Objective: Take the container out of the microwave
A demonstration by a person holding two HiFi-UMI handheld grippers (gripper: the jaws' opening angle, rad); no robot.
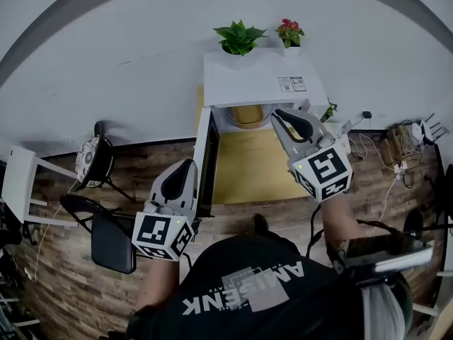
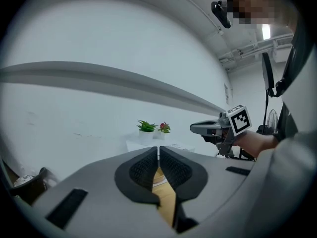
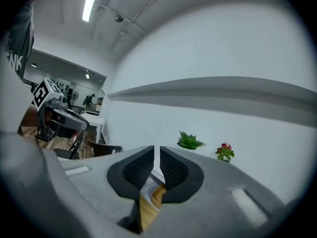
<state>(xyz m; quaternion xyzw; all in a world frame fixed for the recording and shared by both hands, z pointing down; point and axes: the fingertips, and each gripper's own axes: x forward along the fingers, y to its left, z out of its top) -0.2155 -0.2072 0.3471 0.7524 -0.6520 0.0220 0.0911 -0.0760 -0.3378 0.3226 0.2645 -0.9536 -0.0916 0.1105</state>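
Note:
The white microwave point(image 1: 255, 80) stands on a yellow table point(image 1: 248, 168) with its door point(image 1: 205, 154) swung open to the left. A tan container point(image 1: 248, 114) sits inside its cavity; its rim also shows below the jaws in the right gripper view point(image 3: 157, 195). My right gripper point(image 1: 278, 113) hovers just in front of the cavity's right side, its jaws a narrow slit apart point(image 3: 157, 148) with nothing between them. My left gripper point(image 1: 189, 163) hangs left of the open door, its jaws shut and empty point(image 2: 158, 148).
Two potted plants point(image 1: 239, 37) point(image 1: 289, 31) stand on top of the microwave against the white wall. Dark chairs point(image 1: 95, 158) point(image 1: 106, 232) are at the left on the wood floor. Cables and plugs point(image 1: 396, 154) lie at the right.

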